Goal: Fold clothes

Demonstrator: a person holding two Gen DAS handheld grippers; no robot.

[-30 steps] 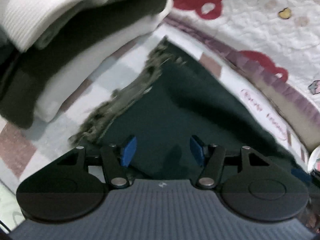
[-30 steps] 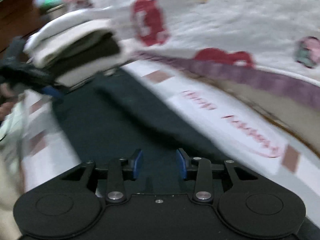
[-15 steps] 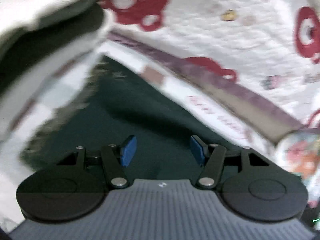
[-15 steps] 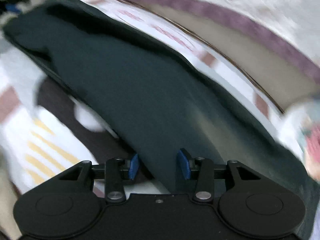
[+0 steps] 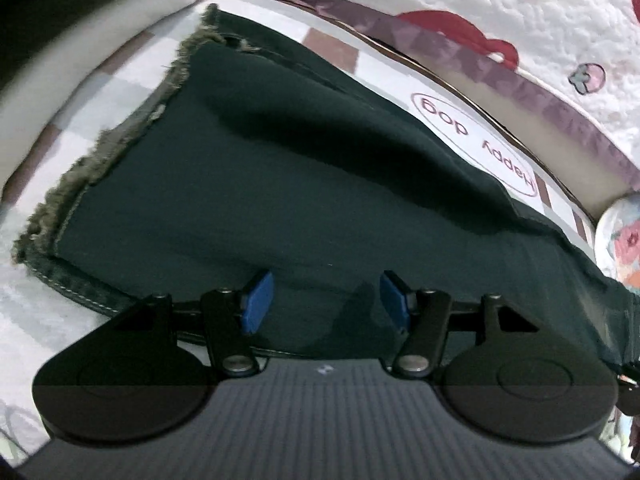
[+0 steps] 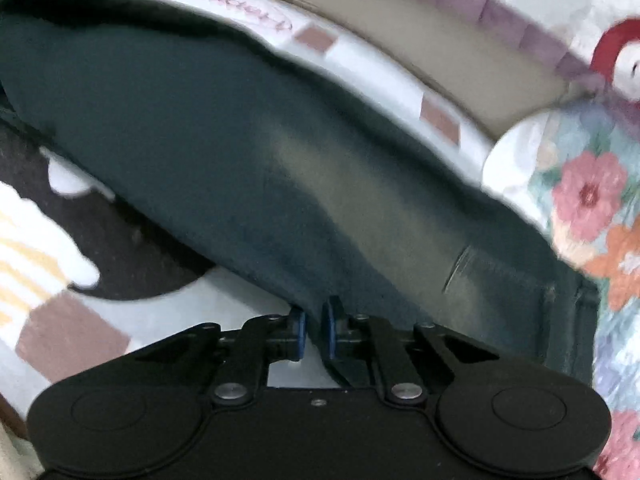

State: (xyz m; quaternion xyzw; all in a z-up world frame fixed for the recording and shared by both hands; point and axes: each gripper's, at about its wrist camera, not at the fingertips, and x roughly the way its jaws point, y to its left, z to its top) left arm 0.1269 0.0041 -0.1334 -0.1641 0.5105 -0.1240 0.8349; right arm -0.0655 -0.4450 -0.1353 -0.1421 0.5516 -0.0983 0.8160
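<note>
A pair of dark green jeans (image 5: 280,184) lies stretched on a patterned bed sheet (image 5: 120,88), its frayed hem (image 5: 92,168) at the left in the left wrist view. My left gripper (image 5: 326,300) hovers open just over the leg near the hem, with nothing between its blue pads. In the right wrist view the same jeans (image 6: 240,152) run from upper left to lower right, with a pocket seam at the right. My right gripper (image 6: 314,328) is shut on the near edge of the jeans, cloth pinched between its pads.
A stack of folded white and dark clothes (image 5: 80,8) sits at the upper left. A white quilt with red prints (image 5: 500,8) lies beyond a purple-edged border. A floral pillow or bundle (image 6: 592,200) is at the right. The sheet (image 6: 80,320) shows brown squares.
The right gripper has closed its jaws on the near edge of the jeans. The left gripper stayed open and swung back toward the frayed hem, lower over the leg.
</note>
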